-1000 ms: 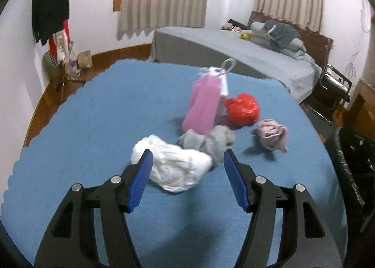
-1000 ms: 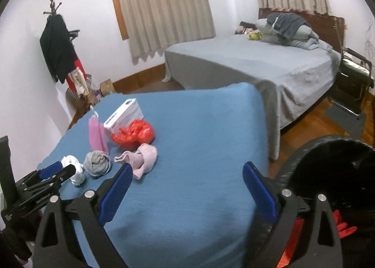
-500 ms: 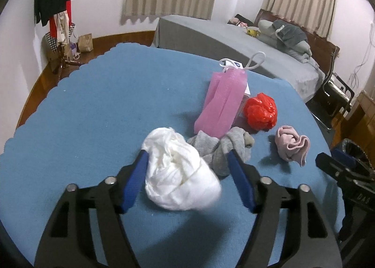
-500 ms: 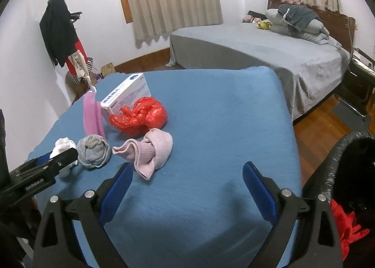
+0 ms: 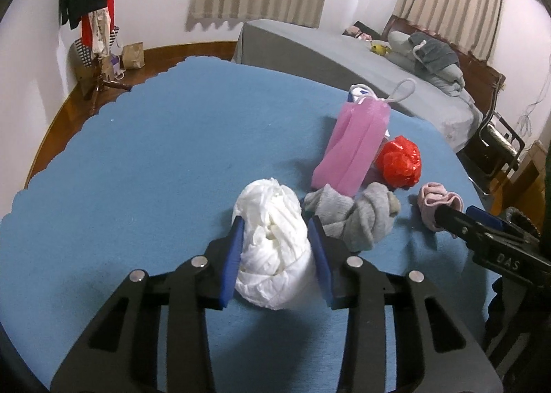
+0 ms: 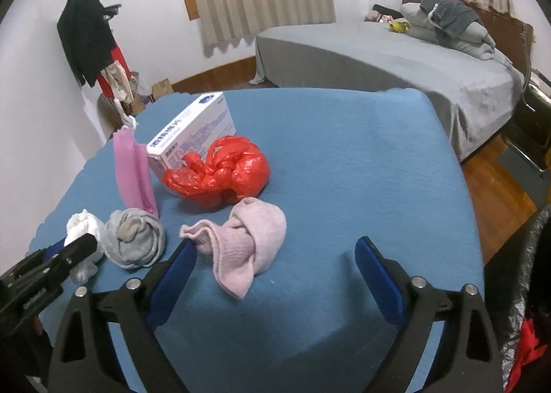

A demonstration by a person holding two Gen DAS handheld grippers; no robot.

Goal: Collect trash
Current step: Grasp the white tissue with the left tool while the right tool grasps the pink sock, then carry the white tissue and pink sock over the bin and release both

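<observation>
Left gripper (image 5: 275, 248) clamped on the white wad (image 5: 272, 241) — pads touching both its sides, near edge of the blue table (image 5: 155, 159). Right gripper (image 6: 275, 272) wide, empty — pink sock (image 6: 248, 241) between its fingers, nearer the left one

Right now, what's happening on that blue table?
The left gripper is closed around the white crumpled wad on the blue table. The right gripper is open and empty, near the pink sock. The grey sock, red plastic bag and pink mask lie untouched.
</observation>
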